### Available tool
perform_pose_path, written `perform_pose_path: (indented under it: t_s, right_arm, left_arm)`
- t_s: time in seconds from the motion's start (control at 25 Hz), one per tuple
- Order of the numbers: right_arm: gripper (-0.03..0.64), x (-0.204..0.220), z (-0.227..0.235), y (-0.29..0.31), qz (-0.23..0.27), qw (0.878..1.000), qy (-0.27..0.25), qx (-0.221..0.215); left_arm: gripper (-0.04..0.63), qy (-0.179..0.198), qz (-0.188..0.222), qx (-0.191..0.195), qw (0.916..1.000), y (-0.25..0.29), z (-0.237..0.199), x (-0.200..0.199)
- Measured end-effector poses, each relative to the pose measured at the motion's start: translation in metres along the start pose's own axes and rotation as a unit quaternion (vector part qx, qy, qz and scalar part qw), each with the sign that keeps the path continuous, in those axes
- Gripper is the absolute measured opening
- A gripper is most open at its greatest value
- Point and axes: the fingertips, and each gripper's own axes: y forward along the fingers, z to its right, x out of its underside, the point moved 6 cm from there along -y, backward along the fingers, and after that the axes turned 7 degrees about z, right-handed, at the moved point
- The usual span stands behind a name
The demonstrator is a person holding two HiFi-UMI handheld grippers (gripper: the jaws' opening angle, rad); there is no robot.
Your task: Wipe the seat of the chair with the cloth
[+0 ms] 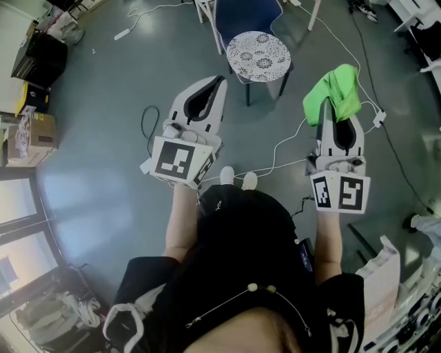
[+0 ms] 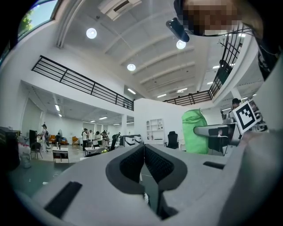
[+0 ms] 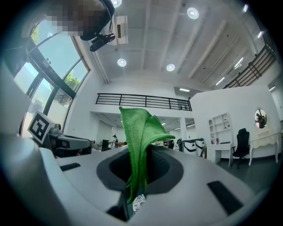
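A chair with a round patterned seat (image 1: 258,56) and blue backrest stands on the floor ahead of me. My right gripper (image 1: 335,110) is shut on a green cloth (image 1: 335,92), which sticks up from its jaws (image 3: 140,145). The cloth also shows from the left gripper view (image 2: 195,132). My left gripper (image 1: 208,88) is shut with nothing in it, its pads (image 2: 152,161) pressed together. Both grippers are held level, well above the floor and short of the chair. The gripper views point out across a large hall, not at the chair.
White cables (image 1: 289,148) trail over the grey floor near my feet. A cardboard box (image 1: 31,138) and black case (image 1: 38,58) sit at the left. White table legs (image 1: 207,14) stand behind the chair. People stand far off in the hall (image 2: 88,137).
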Motion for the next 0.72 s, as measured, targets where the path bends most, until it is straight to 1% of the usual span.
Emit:
perform_pose_path:
  t_s: [0.16,0.28,0.36,0.48,0.72]
  right_arm:
    - [0.051,0.001,0.021,-0.003,-0.001,1.000,-0.011,-0.008]
    - [0.051,0.009,0.036,-0.005,-0.008,1.000,-0.012,-0.013]
    - [0.051,0.015,0.040,-0.006,-0.014,1.000,-0.013,-0.018]
    - [0.051,0.015,0.044,0.002,-0.016,0.999,-0.027,-0.028]
    - [0.052,0.030,0.049,0.022,-0.023,0.999,-0.032,-0.034]
  left_arm:
    - [0.008,0.004,-0.002,-0.013,0.9999,0.009,0.003,0.003]
    - [0.008,0.004,-0.006,-0.024,0.9997,0.012,0.005,0.011]
    - [0.008,0.000,-0.010,-0.031,0.9995,0.013,0.005,0.017]
    - [0.008,-0.006,-0.006,-0.038,0.9992,0.021,0.001,0.018]
    - [0.008,-0.004,0.001,-0.038,0.9993,0.040,-0.011,0.025]
